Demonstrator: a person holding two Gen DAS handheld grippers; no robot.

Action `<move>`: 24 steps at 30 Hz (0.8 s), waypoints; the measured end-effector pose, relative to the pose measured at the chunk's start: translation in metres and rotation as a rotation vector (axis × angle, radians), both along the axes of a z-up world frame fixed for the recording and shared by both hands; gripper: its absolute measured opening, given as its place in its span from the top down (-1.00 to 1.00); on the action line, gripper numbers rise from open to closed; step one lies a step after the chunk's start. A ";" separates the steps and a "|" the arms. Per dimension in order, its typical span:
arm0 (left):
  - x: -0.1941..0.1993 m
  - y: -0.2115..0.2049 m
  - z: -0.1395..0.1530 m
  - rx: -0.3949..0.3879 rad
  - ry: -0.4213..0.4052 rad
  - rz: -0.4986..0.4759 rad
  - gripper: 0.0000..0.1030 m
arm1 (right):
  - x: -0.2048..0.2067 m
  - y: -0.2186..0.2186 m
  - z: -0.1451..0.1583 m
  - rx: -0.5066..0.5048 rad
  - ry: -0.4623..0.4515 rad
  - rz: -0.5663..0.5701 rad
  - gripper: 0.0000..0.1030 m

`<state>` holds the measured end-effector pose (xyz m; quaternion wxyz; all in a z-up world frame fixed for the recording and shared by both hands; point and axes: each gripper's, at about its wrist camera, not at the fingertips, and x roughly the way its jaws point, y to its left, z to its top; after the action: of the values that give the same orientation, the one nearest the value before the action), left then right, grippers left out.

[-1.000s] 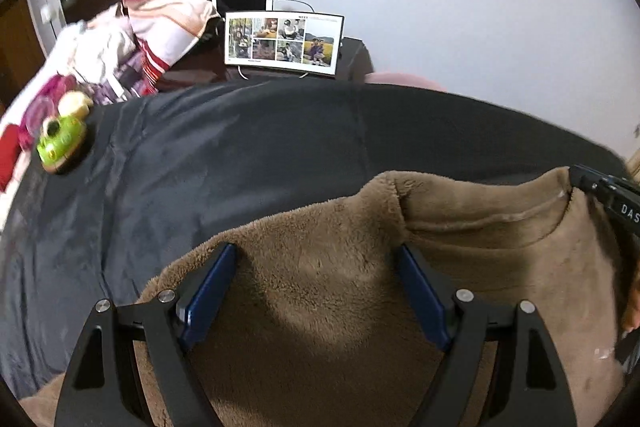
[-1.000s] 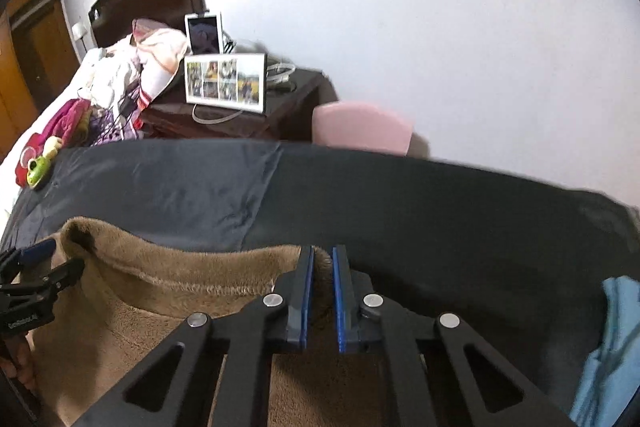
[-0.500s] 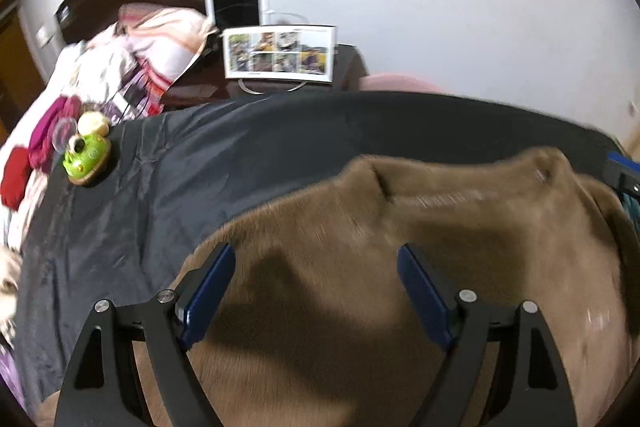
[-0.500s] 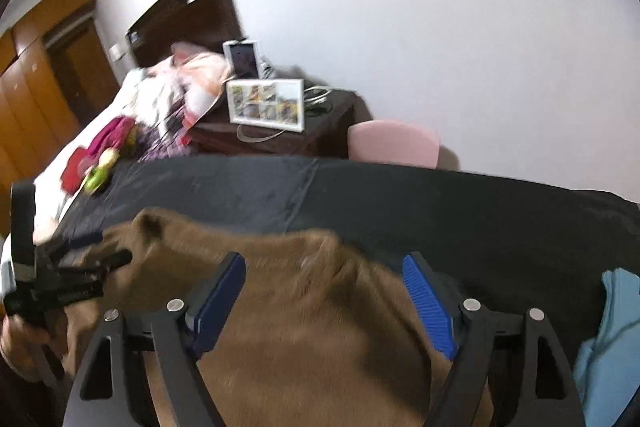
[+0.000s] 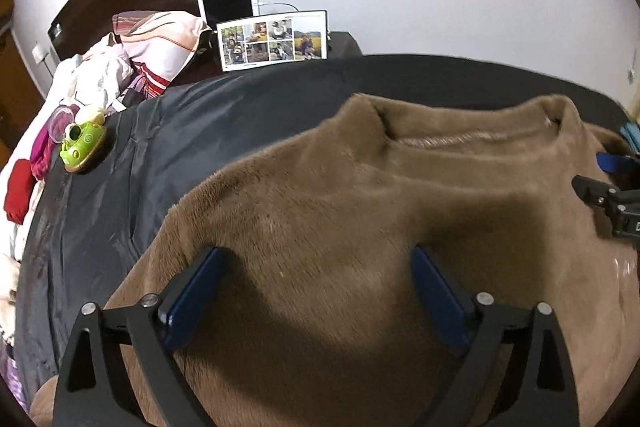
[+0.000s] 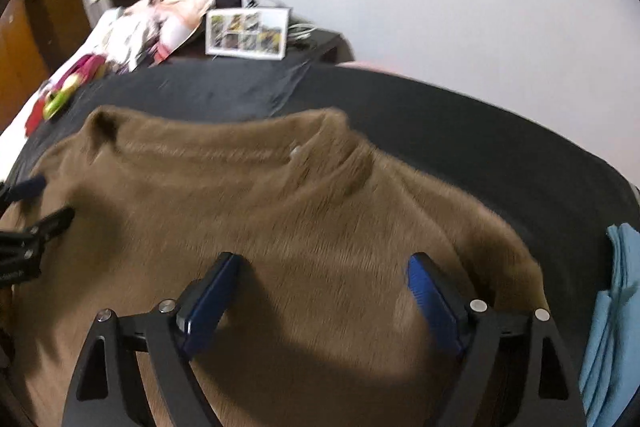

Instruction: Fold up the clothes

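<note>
A fuzzy brown sweater (image 5: 360, 227) lies spread on the dark sheet (image 5: 192, 123), its collar toward the far wall. My left gripper (image 5: 316, 259) hovers open above the sweater's left shoulder area, nothing between its blue pads. In the right wrist view the same brown sweater (image 6: 260, 211) fills the middle, and my right gripper (image 6: 320, 267) is open over its right shoulder side. The right gripper's fingers (image 5: 608, 199) show at the right edge of the left view; the left gripper's fingers (image 6: 28, 227) show at the left edge of the right view.
A green toy camera (image 5: 82, 145) sits on the sheet at the left, by a pile of clothes and a pillow (image 5: 156, 43). A photo frame (image 5: 274, 41) and tablet (image 5: 228, 1) stand on a dark nightstand. Light blue cloth (image 6: 612, 315) lies at the right.
My right gripper was shut on the sweater's collar edge and has opened, letting it go. Both grippers have pulled back and risen, and the sweater now lies spread flat.
</note>
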<state>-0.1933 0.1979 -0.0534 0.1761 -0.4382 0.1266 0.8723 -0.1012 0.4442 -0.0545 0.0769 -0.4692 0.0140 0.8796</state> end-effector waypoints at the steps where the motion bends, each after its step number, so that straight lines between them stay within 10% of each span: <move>1: -0.002 -0.001 0.000 0.000 0.004 0.004 -0.93 | -0.003 0.001 -0.001 -0.002 0.007 -0.004 -0.76; 11: -0.004 -0.009 0.002 -0.019 0.003 0.045 -0.97 | -0.003 0.009 0.008 -0.024 0.008 -0.014 -0.88; 17: 0.041 -0.023 0.012 -0.112 0.001 -0.020 -0.98 | 0.056 -0.003 0.039 -0.156 0.017 0.066 -0.88; 24: 0.095 -0.058 0.006 -0.133 0.014 -0.016 -0.98 | 0.117 -0.044 0.012 -0.055 -0.110 0.155 -0.88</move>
<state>-0.0984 0.1401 -0.0476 0.1527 -0.4416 0.1890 0.8637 0.0157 0.4005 -0.0421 -0.0038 -0.5184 -0.0024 0.8551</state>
